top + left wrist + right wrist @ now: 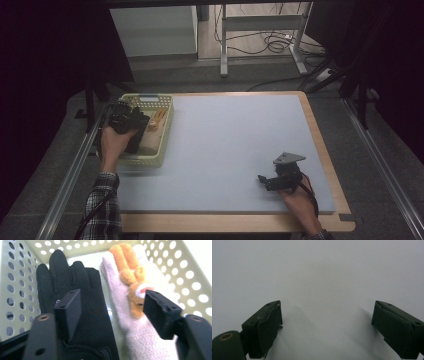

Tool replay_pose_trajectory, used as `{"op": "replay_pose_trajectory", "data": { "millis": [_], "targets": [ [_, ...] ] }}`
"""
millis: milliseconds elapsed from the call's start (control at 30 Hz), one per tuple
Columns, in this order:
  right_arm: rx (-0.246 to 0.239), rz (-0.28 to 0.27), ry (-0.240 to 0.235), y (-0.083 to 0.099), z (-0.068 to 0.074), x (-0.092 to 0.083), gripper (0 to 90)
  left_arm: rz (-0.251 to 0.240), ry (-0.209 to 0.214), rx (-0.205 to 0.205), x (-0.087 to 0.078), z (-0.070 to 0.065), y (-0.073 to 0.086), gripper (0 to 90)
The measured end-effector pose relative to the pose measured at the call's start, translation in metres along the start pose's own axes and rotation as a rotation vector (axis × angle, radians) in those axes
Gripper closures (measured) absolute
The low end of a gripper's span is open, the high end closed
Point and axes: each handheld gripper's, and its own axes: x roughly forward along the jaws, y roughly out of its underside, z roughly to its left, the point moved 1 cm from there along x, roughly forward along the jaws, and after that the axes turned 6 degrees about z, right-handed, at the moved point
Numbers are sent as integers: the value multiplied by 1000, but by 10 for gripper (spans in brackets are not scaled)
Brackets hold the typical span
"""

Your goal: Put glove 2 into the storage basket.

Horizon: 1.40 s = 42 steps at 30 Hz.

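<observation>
A pale green perforated basket (165,145) stands at the table's left side. Inside it a black glove (82,315) lies flat beside a cream knitted glove (132,335) with orange fingers (128,267). My left gripper (113,300) hovers over both gloves, open, with nothing pressed between its pads; in the high view my left gripper (131,120) sits above the basket. My right gripper (263,181) rests low over the grey mat at the front right. Its jaws stand wide apart, and between them my right gripper (327,312) has only bare mat.
A light grey mat (235,140) covers most of the wooden table (225,222). The basket's walls (175,262) close in around the left gripper. Beyond the table stand a metal frame (223,45) and loose cables (272,42) on the floor.
</observation>
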Motion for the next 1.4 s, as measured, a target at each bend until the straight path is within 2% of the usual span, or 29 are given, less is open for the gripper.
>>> {"op": "replay_pose_trajectory", "data": {
  "millis": [333, 700, 1067, 1400],
  "targets": [
    [-1, 2, 0, 0, 0, 0, 92, -30, 15, 10, -9, 1, 7, 183],
    [-1, 2, 0, 0, 0, 0, 93, -37, 25, 67, -19, -2, 17, 88],
    [-1, 2, 0, 0, 0, 0, 92, -69, 72, 75, -27, -2, 29, 52],
    [1, 3, 0, 0, 0, 0, 92, -103, 123, 123, -36, -14, 41, 32]
  ]
}}
